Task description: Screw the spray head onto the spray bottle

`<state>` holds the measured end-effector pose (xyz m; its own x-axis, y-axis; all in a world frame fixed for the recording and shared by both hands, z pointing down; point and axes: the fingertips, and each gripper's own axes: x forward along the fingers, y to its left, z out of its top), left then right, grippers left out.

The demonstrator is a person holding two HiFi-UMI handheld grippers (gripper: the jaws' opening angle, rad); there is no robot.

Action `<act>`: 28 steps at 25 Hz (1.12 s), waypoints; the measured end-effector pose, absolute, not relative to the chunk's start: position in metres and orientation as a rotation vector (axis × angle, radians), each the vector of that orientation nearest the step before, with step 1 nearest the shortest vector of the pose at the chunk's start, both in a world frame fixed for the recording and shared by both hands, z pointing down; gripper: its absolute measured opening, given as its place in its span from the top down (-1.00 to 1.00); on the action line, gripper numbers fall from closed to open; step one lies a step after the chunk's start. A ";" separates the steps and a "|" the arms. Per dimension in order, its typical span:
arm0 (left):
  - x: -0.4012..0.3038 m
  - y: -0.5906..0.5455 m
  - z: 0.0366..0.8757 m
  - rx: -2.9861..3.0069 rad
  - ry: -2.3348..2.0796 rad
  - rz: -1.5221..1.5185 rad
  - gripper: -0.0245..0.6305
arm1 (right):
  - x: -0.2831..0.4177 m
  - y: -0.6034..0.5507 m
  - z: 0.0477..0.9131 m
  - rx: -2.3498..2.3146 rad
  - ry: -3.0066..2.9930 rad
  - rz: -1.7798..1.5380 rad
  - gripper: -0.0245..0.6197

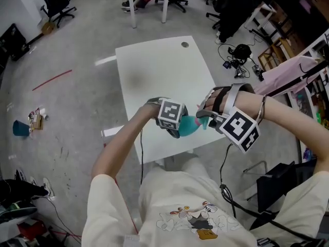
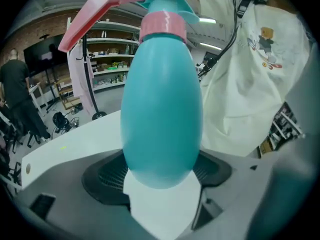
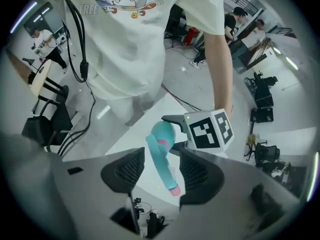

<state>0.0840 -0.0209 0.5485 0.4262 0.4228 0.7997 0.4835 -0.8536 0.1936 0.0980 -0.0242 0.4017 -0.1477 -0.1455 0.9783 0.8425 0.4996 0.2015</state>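
Teal spray bottle (image 1: 191,126) lying level, left tongs (image 1: 178,129) at its rounded base, right tongs (image 1: 206,119) just beside its neck end, white table (image 1: 154,71) beneath them.

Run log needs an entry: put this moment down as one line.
left gripper: shut on spray bottle | right gripper: open around spray head | spray head: on bottle neck, tightness unclear

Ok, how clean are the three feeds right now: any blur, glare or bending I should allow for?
Head view: sharp, even light, a faint shadow on the table. Left gripper view: the bottle fills the frame; shelves behind bow, corners dark. Right gripper view: strong bending and a dark rim, yet the spray head between the jaws is clear.
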 end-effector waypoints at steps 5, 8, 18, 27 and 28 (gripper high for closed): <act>0.091 -0.015 0.547 -2.564 -0.865 -1.419 -0.30 | 0.100 -0.014 0.425 -0.692 -1.460 -0.958 0.26; 0.094 -0.013 0.543 -2.543 -0.876 -1.413 -0.30 | 0.104 -0.011 0.429 -0.707 -1.452 -0.951 0.31; 0.101 -0.014 0.543 -2.543 -0.835 -1.414 -0.30 | 0.110 -0.013 0.432 -0.639 -1.495 -0.810 0.52; 0.115 -0.045 0.544 -2.687 -0.369 -1.457 -0.30 | 0.120 -0.042 0.433 -0.380 -1.650 -0.356 0.52; 0.115 -0.050 0.545 -2.674 -0.293 -1.480 -0.30 | 0.119 -0.044 0.434 -0.355 -1.657 -0.318 0.52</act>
<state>0.1151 -0.0498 0.5447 0.5176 0.1314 0.8455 0.2004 -0.9793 0.0295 0.1193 -0.0444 0.4337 -0.1036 0.0458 0.9936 0.4109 0.9117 0.0008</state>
